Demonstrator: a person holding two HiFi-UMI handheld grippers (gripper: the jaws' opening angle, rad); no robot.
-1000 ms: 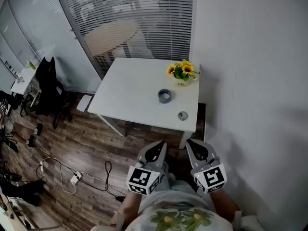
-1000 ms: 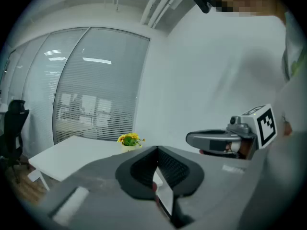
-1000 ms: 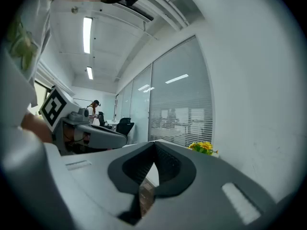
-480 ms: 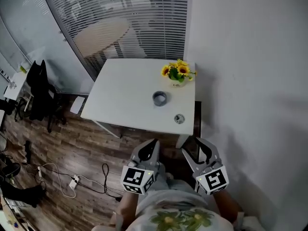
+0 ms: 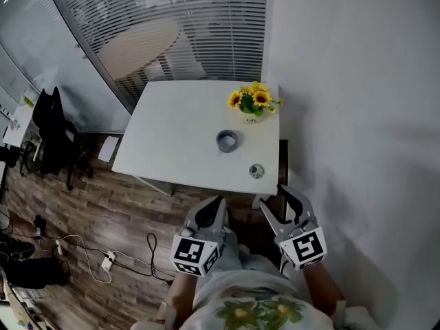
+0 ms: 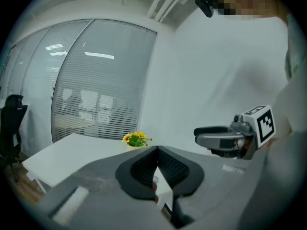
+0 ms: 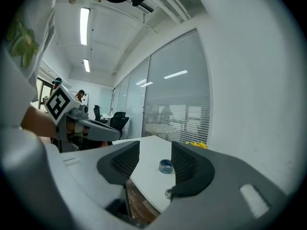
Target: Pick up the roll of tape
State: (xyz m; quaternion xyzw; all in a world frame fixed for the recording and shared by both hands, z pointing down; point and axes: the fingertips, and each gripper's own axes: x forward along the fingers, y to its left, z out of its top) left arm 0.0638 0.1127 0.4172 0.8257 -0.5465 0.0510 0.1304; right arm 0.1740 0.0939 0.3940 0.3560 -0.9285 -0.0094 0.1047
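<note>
My left tool (image 5: 212,209): jaws together, empty.
My right tool (image 5: 278,202): jaws just opened wide, nothing between them.
Roll of tape (image 5: 227,141): flat on table (image 5: 168,139), well apart from both.

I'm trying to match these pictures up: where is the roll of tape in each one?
Head view: roll of tape, middle of the white table.
Left gripper view: not in sight.
Right gripper view: roll of tape, low centre.
Shared landmark: the sunflowers.
</note>
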